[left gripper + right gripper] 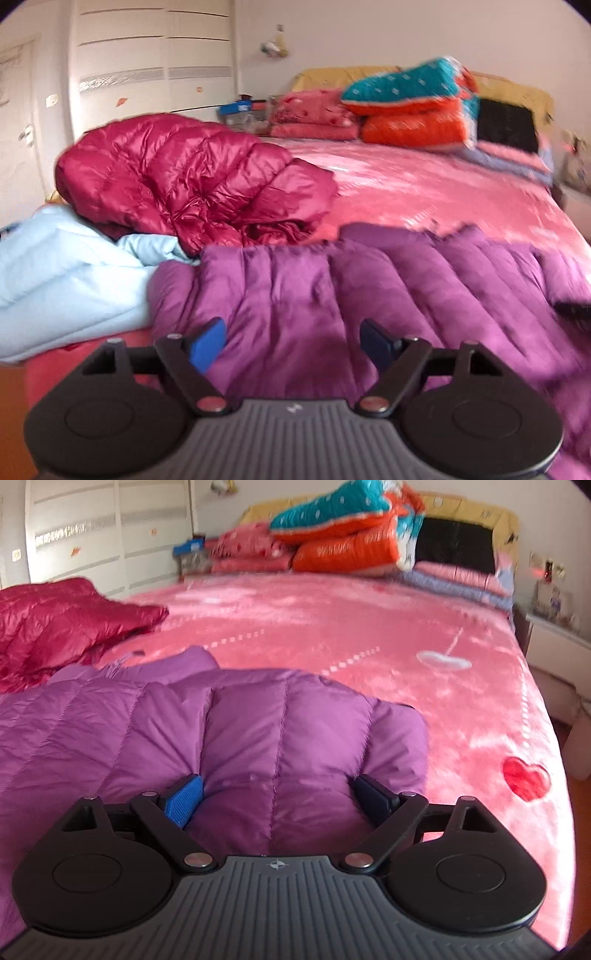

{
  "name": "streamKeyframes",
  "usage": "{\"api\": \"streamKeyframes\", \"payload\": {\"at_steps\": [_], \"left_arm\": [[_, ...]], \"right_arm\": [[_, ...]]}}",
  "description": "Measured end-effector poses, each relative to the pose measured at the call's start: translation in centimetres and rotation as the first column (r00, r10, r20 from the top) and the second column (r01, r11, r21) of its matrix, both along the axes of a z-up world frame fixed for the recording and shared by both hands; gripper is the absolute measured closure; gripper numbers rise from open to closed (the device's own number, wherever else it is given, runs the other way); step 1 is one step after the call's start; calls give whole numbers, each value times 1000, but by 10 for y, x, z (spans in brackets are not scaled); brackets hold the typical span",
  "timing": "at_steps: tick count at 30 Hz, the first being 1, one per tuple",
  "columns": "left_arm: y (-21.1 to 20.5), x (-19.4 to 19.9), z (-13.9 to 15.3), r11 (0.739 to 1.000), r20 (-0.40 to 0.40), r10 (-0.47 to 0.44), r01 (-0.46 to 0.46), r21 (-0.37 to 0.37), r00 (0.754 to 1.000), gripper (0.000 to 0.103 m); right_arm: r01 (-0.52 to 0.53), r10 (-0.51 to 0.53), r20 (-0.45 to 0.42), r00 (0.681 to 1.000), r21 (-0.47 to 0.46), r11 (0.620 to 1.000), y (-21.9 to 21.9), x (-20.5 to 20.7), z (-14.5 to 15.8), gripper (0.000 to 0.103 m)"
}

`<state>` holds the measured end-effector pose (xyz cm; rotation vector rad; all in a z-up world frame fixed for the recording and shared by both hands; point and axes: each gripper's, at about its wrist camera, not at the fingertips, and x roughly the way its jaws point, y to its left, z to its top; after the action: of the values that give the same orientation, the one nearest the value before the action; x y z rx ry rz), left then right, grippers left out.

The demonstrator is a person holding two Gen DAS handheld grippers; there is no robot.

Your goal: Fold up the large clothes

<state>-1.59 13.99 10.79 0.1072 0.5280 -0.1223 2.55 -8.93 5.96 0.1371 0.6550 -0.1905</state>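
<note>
The purple down jacket [332, 295] lies across the near edge of the bed [369, 620], long axis left to right. The left gripper [293, 345] and the right gripper [277, 799] hover right over it, fingers wide, holding nothing.

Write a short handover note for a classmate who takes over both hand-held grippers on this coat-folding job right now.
Left gripper: jaws open, nothing held, over the purple down coat.
Right gripper: jaws open and astride a puffy fold at the same coat's right end; no grip that I can see.
Things: the purple coat lies across the near edge of the bed. A crimson down coat lies bunched behind it on the left, a light blue garment further left.
Done: the purple coat looks partly folded over at its right end.
Left: finish folding it, then probably the crimson and blue ones.
</note>
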Motion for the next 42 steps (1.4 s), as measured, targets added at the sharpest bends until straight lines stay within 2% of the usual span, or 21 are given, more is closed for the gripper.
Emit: {"api": "streamKeyframes", "payload": {"at_steps": [2,3,7,8,12,14,23,27,33,37,42], "left_arm": [[7,-23,8,1000,-28,3,-2,25,1000,23],[14,-34,11,1000,-46,13,-12,13,999,23],[51,-74,25,988,-124,47,-64,-139,991,23],[57,-83,28,985,-135,52,-73,-157,989,23],[69,-124,39,981,-146,64,-89,-174,987,23],[69,-138,45,982,-149,44,-70,-176,988,23],[55,-197,87,994,-80,-39,30,-108,996,20],[50,-219,104,993,-50,-67,62,-102,996,19],[40,-249,109,985,-75,-137,127,-119,988,19],[30,-269,104,979,-103,-180,168,-112,978,18],[23,-293,93,973,-155,-217,202,-108,964,18]], "right_arm": [[16,-15,-28,1000,55,998,-9,-17,10,0],[29,-26,-33,999,97,995,-14,-27,15,0],[60,-57,-22,998,216,975,-37,-76,30,0],[66,-64,-17,998,243,968,-44,-89,33,0],[83,-100,27,995,364,928,-71,-140,45,0],[89,-114,40,993,387,918,-78,-161,52,0],[6,-50,154,987,275,961,-79,-250,90,0],[24,-79,232,969,229,973,-81,-284,107,0],[59,-113,314,943,178,982,-90,-339,129,0],[93,-131,295,946,139,986,-92,-372,129,0],[87,-110,208,972,117,989,-95,-396,116,0]]}}
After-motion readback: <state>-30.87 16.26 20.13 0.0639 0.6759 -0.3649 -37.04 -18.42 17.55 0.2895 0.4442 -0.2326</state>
